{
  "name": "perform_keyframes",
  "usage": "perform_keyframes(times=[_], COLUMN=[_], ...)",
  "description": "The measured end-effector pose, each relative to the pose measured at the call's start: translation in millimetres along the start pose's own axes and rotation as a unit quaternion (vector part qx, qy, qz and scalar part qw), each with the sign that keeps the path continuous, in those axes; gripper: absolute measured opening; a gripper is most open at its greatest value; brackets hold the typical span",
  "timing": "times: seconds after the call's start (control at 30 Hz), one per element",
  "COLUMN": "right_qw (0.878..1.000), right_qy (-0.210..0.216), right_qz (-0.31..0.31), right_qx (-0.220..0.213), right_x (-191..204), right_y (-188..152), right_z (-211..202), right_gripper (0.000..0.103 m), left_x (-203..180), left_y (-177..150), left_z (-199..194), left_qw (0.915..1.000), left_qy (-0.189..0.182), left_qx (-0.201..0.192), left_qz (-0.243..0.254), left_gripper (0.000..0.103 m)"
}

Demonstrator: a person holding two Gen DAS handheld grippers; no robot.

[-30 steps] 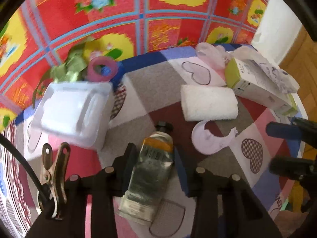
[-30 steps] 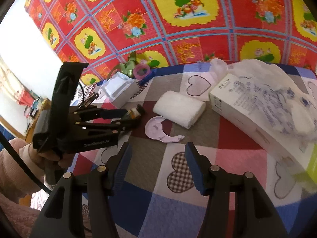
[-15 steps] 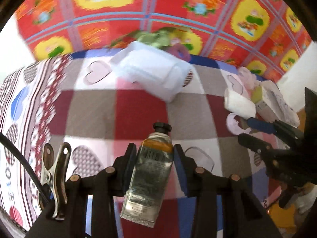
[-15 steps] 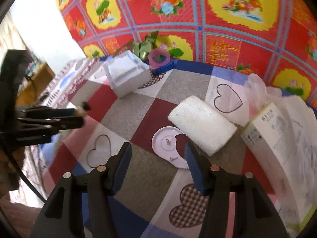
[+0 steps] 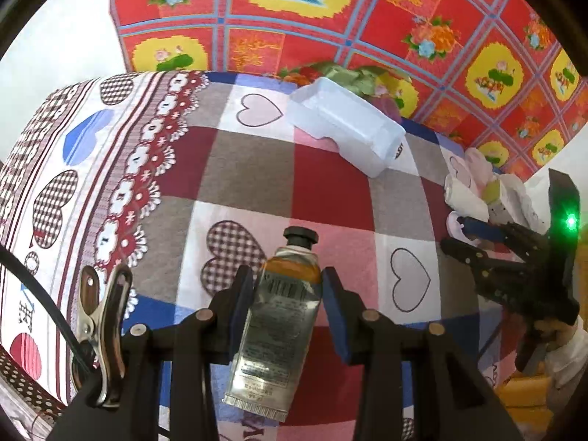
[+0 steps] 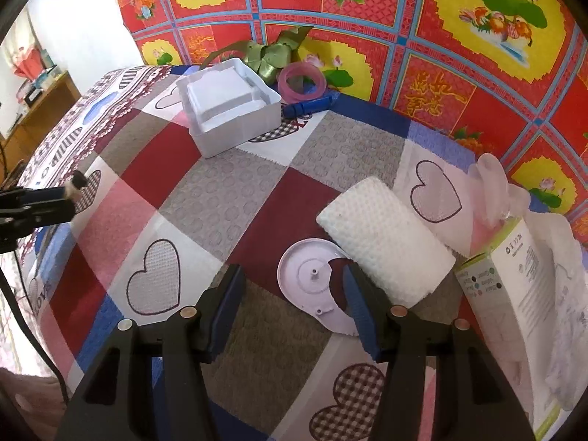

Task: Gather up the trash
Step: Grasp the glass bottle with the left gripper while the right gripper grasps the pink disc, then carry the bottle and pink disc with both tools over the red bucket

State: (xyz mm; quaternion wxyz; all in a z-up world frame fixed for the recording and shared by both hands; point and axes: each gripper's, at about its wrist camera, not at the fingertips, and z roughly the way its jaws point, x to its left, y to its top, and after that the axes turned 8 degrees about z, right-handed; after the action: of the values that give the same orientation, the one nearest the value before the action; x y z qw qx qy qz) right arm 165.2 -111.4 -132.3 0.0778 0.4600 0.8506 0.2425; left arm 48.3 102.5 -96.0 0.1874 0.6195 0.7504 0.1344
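Above the quilt [image 5: 330, 183] our left gripper [image 5: 284, 294] pinches the slick metal tube [image 5: 275, 330] at its shoulder; it could slide out. Our right gripper [image 6: 290, 286], jaws wide and empty, hovers at the broken disc [image 6: 312, 275], whose thin edge, seemingly flat, may escape the pads.

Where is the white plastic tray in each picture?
Left wrist view: the white plastic tray lies upper centre-right, beyond the held tube.
Right wrist view: the tray sits upper left of centre.
Shared landmark: the green ribbon just behind it in both.
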Motion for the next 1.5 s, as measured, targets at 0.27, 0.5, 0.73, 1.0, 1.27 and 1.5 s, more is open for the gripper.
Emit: perform_keyframes(times=[0.27, 0.5, 0.73, 1.0, 1.27, 1.5], right_qw=[0.999, 0.998, 0.998, 0.996, 0.992, 0.987], right_qy=[-0.025, -0.031, -0.010, 0.006, -0.004, -0.018], right_qz=[0.031, 0.057, 0.059, 0.085, 0.114, 0.140], right_qx=[-0.009, -0.007, -0.017, -0.031, -0.047, -0.076], right_x=[0, 14, 41, 53, 58, 64], right_y=[2, -3, -21, -45, -69, -83], right_z=[-1, -4, -22, -46, -67, -91], right_gripper=[0.031, 0.031, 0.031, 0.031, 0.031, 0.031], left_x=[17, 23, 22, 10, 1, -3], left_y=[-6, -12, -21, -29, -37, -45], left_z=[-14, -20, -25, -32, -38, -46], left_qw=[0.9998, 0.9998, 0.9997, 0.9990, 0.9975, 0.9956], left_qy=[-0.001, -0.007, -0.015, -0.026, -0.038, -0.055], left_qx=[-0.017, -0.020, -0.018, -0.017, -0.019, -0.023], left_qz=[-0.005, -0.002, 0.007, 0.033, 0.057, 0.072], left_gripper=[0.040, 0.040, 0.040, 0.040, 0.040, 0.040])
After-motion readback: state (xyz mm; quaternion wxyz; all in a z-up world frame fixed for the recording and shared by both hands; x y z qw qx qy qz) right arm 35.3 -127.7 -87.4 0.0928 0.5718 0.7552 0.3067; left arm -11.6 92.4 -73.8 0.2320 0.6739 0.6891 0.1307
